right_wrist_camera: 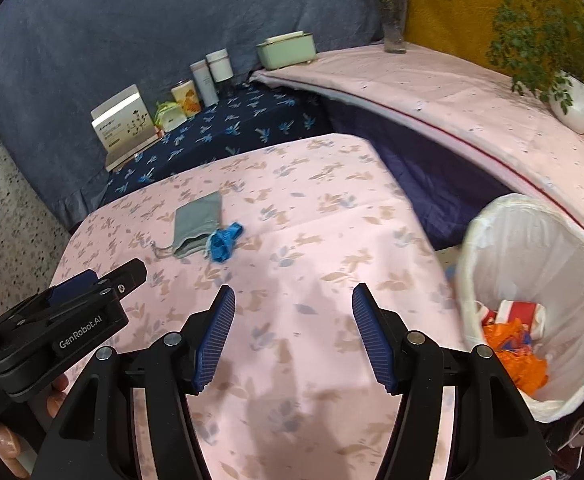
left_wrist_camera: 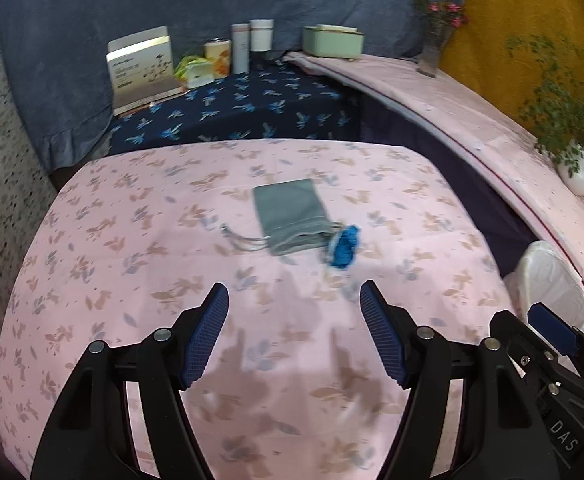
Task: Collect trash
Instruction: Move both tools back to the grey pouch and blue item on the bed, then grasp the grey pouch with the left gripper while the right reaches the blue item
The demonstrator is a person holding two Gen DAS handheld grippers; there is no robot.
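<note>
A crumpled blue scrap (left_wrist_camera: pixel 344 247) (right_wrist_camera: pixel 223 241) lies on the pink floral table (left_wrist_camera: pixel 171 280) (right_wrist_camera: pixel 312 240), touching the mouth of a flat grey drawstring pouch (left_wrist_camera: pixel 292 216) (right_wrist_camera: pixel 195 224). My left gripper (left_wrist_camera: pixel 294 312) hovers open over the cloth, nearer than the scrap, nothing between its fingers. My right gripper (right_wrist_camera: pixel 294 312) is open and empty too, to the right of the scrap. A white-lined bin (right_wrist_camera: pixel 532 280) (left_wrist_camera: pixel 552 292) stands off the table's right edge, holding orange and red-and-white wrappers (right_wrist_camera: pixel 512 344).
At the back, a dark floral surface (left_wrist_camera: pixel 251 112) carries a box (left_wrist_camera: pixel 143 68), a tin, two cylinders and a green case (left_wrist_camera: pixel 332 42). A pink shelf (right_wrist_camera: pixel 472 112) on the right holds a vase and a potted plant (right_wrist_camera: pixel 572 100). A person's hand (right_wrist_camera: pixel 7 444) holds the left gripper.
</note>
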